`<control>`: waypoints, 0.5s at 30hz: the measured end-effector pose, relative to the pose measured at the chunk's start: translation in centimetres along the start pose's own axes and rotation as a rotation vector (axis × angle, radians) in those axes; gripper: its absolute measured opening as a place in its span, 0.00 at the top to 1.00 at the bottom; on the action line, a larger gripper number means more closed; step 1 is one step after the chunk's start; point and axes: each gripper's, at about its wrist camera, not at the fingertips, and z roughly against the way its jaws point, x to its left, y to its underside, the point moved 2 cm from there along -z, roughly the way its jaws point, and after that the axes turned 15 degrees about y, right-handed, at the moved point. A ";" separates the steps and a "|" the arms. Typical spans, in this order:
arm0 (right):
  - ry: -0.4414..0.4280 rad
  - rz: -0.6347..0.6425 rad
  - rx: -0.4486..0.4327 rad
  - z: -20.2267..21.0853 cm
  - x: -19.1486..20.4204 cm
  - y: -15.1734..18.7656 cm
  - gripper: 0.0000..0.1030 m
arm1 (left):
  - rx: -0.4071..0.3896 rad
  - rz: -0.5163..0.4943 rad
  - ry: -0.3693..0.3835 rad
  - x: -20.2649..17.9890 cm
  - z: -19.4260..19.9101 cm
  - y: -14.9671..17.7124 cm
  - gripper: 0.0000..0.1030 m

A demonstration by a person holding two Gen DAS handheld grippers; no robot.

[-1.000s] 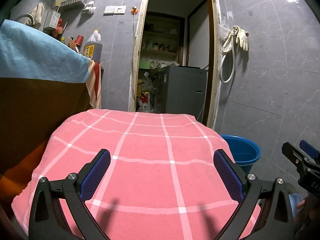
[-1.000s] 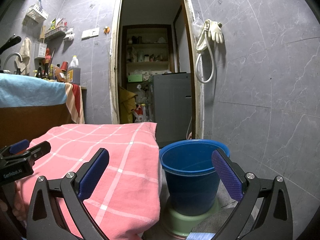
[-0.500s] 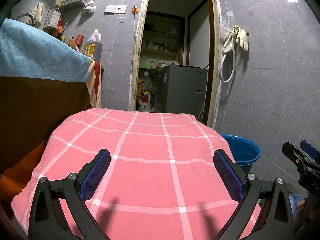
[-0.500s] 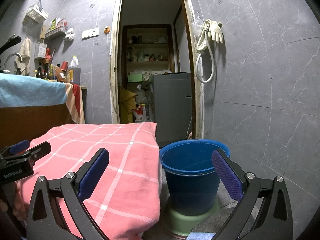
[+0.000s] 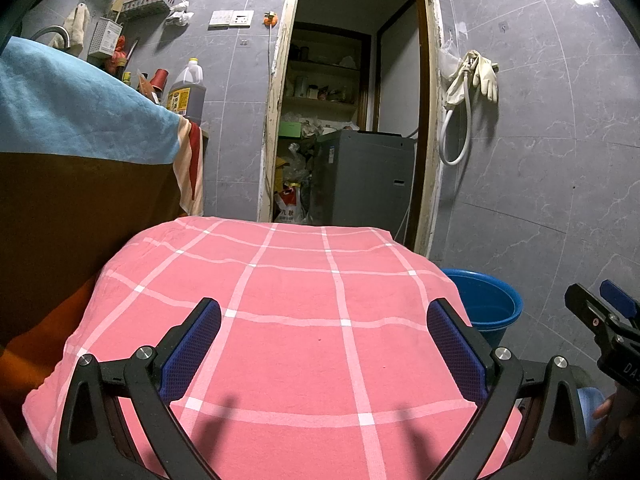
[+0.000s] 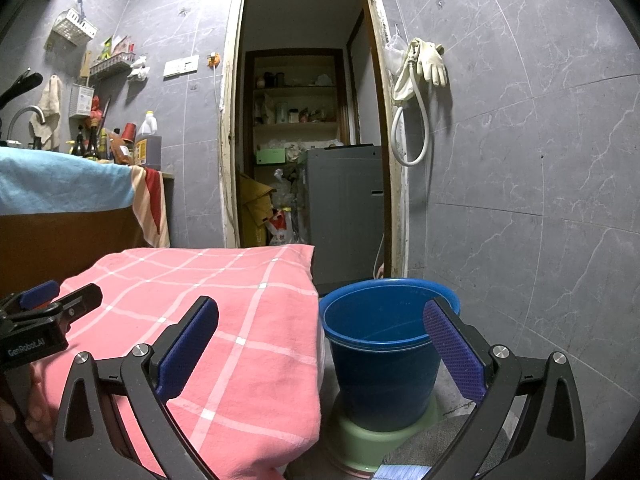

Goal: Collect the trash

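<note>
A low table under a pink checked cloth (image 5: 296, 320) fills the left wrist view; it also shows at the left in the right wrist view (image 6: 224, 320). No trash shows on the cloth. A blue bucket (image 6: 380, 352) stands on a green base beside the table's right edge; its rim shows in the left wrist view (image 5: 486, 306). My left gripper (image 5: 320, 344) is open and empty above the near part of the cloth. My right gripper (image 6: 320, 344) is open and empty, level with the table's right edge and the bucket.
A counter draped with a blue towel (image 5: 72, 112) rises at the left, with bottles on it. A doorway (image 5: 352, 120) straight ahead opens on a cluttered store room with a grey appliance (image 6: 344, 208). Grey tiled wall at the right holds gloves and a hose (image 6: 420, 80).
</note>
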 end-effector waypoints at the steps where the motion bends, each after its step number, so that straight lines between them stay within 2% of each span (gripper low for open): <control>1: 0.000 0.000 0.000 0.0 0.0 0.0 0.00 | 0.000 0.000 -0.001 0.0 0.0 0.0 0.02; 15: 0.000 0.000 0.002 0.0 0.1 -0.1 0.00 | 0.004 0.026 -0.021 0.3 0.1 0.5 0.02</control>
